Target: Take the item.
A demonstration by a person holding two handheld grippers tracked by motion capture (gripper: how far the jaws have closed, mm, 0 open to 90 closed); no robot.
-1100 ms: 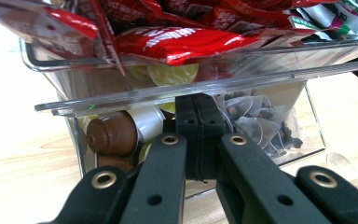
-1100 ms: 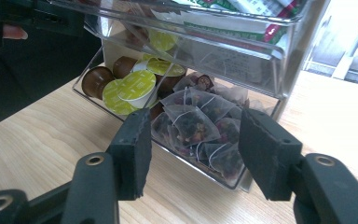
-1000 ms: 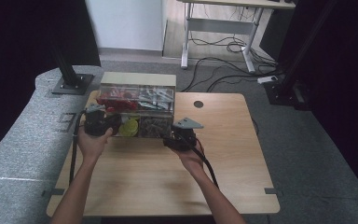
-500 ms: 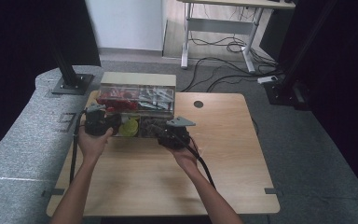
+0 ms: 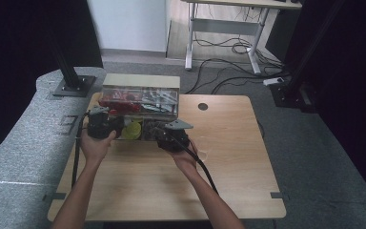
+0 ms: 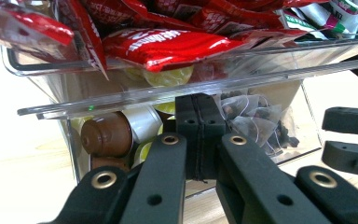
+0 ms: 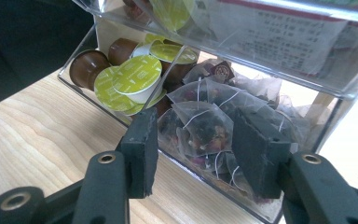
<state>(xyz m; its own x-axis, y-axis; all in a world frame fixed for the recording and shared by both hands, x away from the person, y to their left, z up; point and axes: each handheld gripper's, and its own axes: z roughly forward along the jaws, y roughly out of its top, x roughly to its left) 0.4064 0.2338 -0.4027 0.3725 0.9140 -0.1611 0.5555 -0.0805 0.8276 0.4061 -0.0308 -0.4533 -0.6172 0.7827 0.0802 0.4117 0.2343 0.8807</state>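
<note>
the left gripper (image 6: 199,140) has its jaws pressed together, holding nothing, their tips at the clear organizer's (image 5: 140,107) lower bin beside the brown and green capsules (image 7: 128,77). further right, the right gripper (image 7: 205,154) has its jaws half apart and just closing; the pyramid tea bags (image 7: 205,123) lie in the open bin between and just beyond its pads (image 7: 142,149), not yet pinched.

The organiser (image 5: 140,102) sits at the surface's (image 5: 228,157) far edge — capsules (image 7: 133,74) left of tea bags (image 7: 205,121) in its lower tray, packets (image 6: 168,44) above.
</note>
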